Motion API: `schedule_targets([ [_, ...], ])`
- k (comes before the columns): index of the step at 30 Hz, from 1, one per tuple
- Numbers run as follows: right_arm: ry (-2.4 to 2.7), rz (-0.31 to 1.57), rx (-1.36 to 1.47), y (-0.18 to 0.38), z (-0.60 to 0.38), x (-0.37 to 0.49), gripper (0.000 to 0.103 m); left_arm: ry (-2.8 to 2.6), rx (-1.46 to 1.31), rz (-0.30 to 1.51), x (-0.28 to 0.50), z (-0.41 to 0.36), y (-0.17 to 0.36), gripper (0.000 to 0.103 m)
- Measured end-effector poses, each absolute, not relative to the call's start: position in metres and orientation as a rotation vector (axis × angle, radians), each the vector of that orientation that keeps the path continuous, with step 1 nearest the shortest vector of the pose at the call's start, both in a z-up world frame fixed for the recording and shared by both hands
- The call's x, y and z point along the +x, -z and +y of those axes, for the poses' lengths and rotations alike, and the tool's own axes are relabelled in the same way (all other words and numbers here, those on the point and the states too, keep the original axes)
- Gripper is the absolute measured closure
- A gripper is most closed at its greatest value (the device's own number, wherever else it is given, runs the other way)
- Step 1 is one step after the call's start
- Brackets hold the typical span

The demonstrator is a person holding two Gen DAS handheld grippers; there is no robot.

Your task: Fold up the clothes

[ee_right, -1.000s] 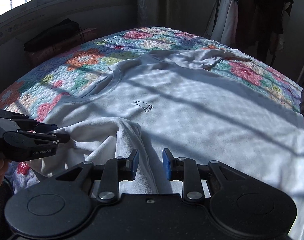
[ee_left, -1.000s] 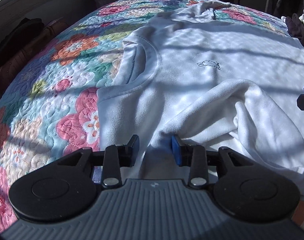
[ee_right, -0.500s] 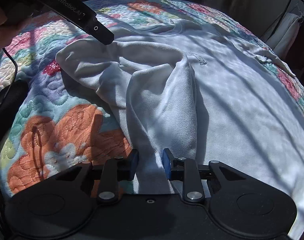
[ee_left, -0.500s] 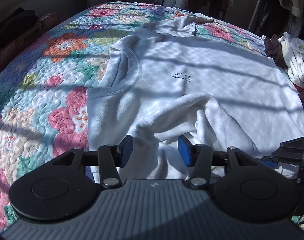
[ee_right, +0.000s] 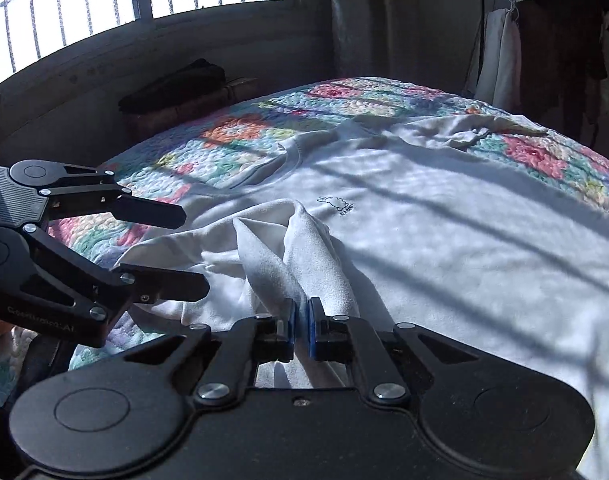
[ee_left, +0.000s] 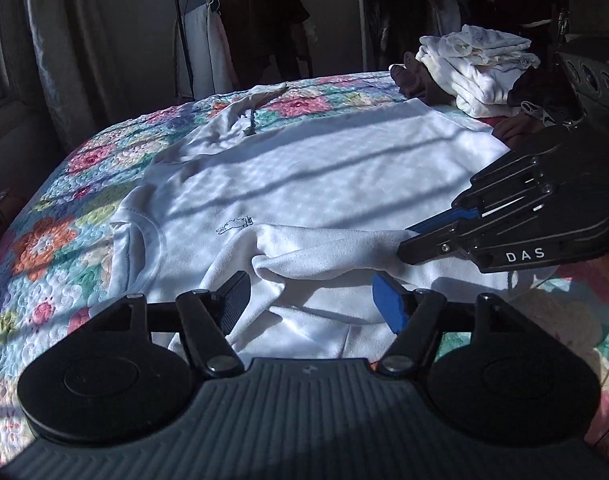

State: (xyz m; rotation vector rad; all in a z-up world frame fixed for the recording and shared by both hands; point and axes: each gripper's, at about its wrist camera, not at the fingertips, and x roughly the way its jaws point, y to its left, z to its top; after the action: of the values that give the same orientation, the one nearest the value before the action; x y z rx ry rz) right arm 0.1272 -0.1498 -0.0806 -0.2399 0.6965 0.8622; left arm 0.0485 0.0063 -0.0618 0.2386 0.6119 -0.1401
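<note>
a white sweatshirt [ee_left: 304,168] lies spread front-up across a bed covered by a floral quilt [ee_left: 56,240], its round neckline [ee_left: 144,240] toward the left in the left wrist view and a small outline print [ee_left: 235,225] on the chest. the near sleeve [ee_left: 324,256] is folded over onto the body and lies in a loose ridge across it

the right gripper [ee_right: 301,328] is pinched tight on the end of that sleeve, its blue pads pressed together with a bunch of white cloth rising up between them. in the left wrist view it comes in from the right [ee_left: 416,242], its tips on the sleeve end

the left gripper [ee_left: 312,300] has its fingers spread wide apart and grips nothing; it sits low over the near edge of the sweatshirt, the sleeve ridge just beyond its tips. in the right wrist view it shows at the left [ee_right: 184,248], fingers apart over the near shoulder area

far right on the bed is a stack of folded white clothes [ee_left: 476,68]. a clothes rack [ee_right: 544,40] with hanging garments stands beyond the bed, and a barred window [ee_right: 124,0] is at the far left
</note>
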Motion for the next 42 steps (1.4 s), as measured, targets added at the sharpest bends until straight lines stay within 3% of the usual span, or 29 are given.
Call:
schedule_targets([
  [12,-1.024,0.623,-0.212,0.056,-0.161,0.107,0.095,0.257,0.513,0.489,0.041,-0.032,0.064,0.031],
  [14,-1.061,0.628,-0.171,0.054,-0.164,0.110,0.095,0.293,0.560,0.504,0.038,-0.042,0.063,0.036],
  [16,-1.066,0.612,-0.132,0.052,-0.168,0.113,0.096,0.335,0.616,0.532,0.034,-0.054,0.062,0.058],
  [18,-1.041,0.592,-0.106,0.048,-0.171,0.116,0.096,0.355,0.665,0.567,0.033,-0.065,0.063,0.069],
  [22,-0.971,0.605,-0.067,0.043,-0.177,0.128,0.094,0.327,0.658,0.679,0.042,-0.066,0.065,0.070],
  [24,-0.919,0.684,-0.048,0.048,-0.180,0.137,0.089,0.314,0.593,0.734,0.047,-0.056,0.064,0.067],
  [25,-0.886,0.728,-0.044,0.053,-0.181,0.141,0.072,0.294,0.546,0.749,0.047,-0.050,0.064,0.066],
  [26,-0.835,0.779,-0.034,0.061,-0.181,0.146,0.049,0.274,0.499,0.765,0.048,-0.044,0.064,0.066],
  [28,-0.741,0.845,0.009,0.077,-0.182,0.156,0.037,0.234,0.405,0.794,0.050,-0.031,0.063,0.066],
  [32,-0.743,1.073,0.103,0.113,-0.182,0.171,0.037,0.159,0.367,0.792,0.052,-0.021,0.064,0.066],
  [36,-0.805,1.236,0.175,0.152,-0.173,0.174,0.037,0.079,0.248,0.897,0.058,-0.012,0.062,0.059],
  [38,-0.800,1.243,0.192,0.161,-0.169,0.170,0.038,0.064,0.209,0.883,0.054,-0.009,0.060,0.059],
  [39,-0.819,1.208,0.175,0.158,-0.167,0.166,0.046,0.062,0.215,0.862,0.051,-0.009,0.059,0.059],
  [40,-0.836,1.185,0.151,0.154,-0.164,0.163,0.078,0.056,0.232,0.846,0.048,-0.010,0.058,0.059],
  [41,-0.839,1.163,0.150,0.149,-0.164,0.161,0.088,0.044,0.248,0.838,0.046,-0.011,0.057,0.059],
  [42,-0.834,1.107,0.173,0.142,-0.168,0.159,0.088,0.033,0.250,0.841,0.044,-0.012,0.055,0.059],
])
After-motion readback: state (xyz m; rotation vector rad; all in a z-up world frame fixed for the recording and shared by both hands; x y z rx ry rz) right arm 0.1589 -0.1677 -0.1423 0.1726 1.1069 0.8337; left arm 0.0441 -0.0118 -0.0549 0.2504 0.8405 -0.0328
